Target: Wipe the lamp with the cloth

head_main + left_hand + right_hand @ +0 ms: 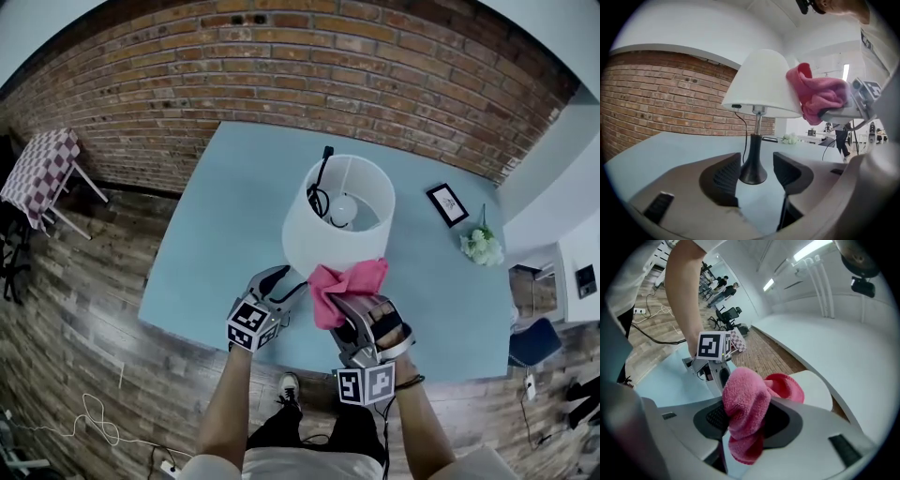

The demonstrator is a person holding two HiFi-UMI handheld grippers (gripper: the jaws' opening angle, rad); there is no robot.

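1. Head view, centre: a white-shaded lamp stands on a pale blue table. A brick wall runs across the top.
2. Right gripper, lower centre-right, pinches a pink cloth btwn its jaws. The cloth lies against the shade's near side.
3. Left gripper, lower centre-left, has its jaws spread w/ nothing gripped. The lamp's dark base shows thru the gap, farther on.
4. Right part of the table: a small picture frame and white flowers.
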